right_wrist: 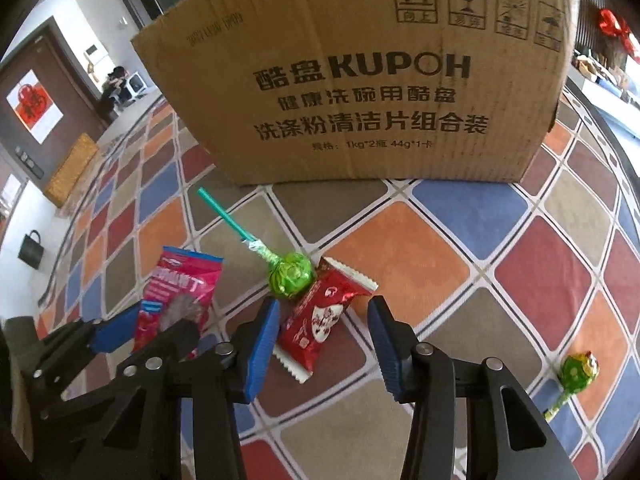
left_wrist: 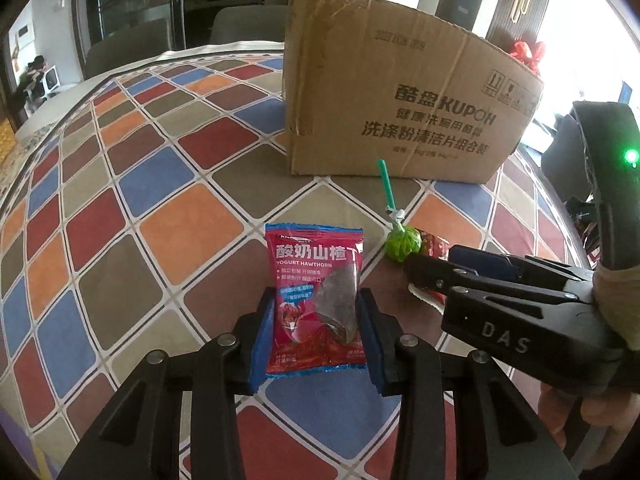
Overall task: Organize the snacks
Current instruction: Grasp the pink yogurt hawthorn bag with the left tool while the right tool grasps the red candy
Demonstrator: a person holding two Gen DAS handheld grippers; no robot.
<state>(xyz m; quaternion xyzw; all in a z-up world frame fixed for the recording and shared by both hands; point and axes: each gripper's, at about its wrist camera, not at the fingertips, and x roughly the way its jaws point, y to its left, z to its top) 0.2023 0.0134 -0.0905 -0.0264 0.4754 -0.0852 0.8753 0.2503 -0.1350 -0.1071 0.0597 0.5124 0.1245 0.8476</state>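
Note:
A pink yogurt hawthorn packet (left_wrist: pixel 316 256) lies on the chequered tablecloth (left_wrist: pixel 160 200). My left gripper (left_wrist: pixel 316 296) is shut on its lower half, with both blue pads pressed against its sides. To its right a red candy wrapper (right_wrist: pixel 320 320) lies beside a green lollipop (right_wrist: pixel 290 276) with a teal stick. My right gripper (right_wrist: pixel 325 304) stands open around the red wrapper, and a gap shows at its right pad. In the left wrist view the right gripper (left_wrist: pixel 430 264) reaches in from the right, just past the green lollipop (left_wrist: pixel 403 244).
A large cardboard box (right_wrist: pixel 360 80) stands upright just behind the snacks. A second green lollipop (right_wrist: pixel 580 372) lies on the cloth at the far right. A hand shows at the lower right of the left wrist view. Chairs and a doorway lie beyond the table.

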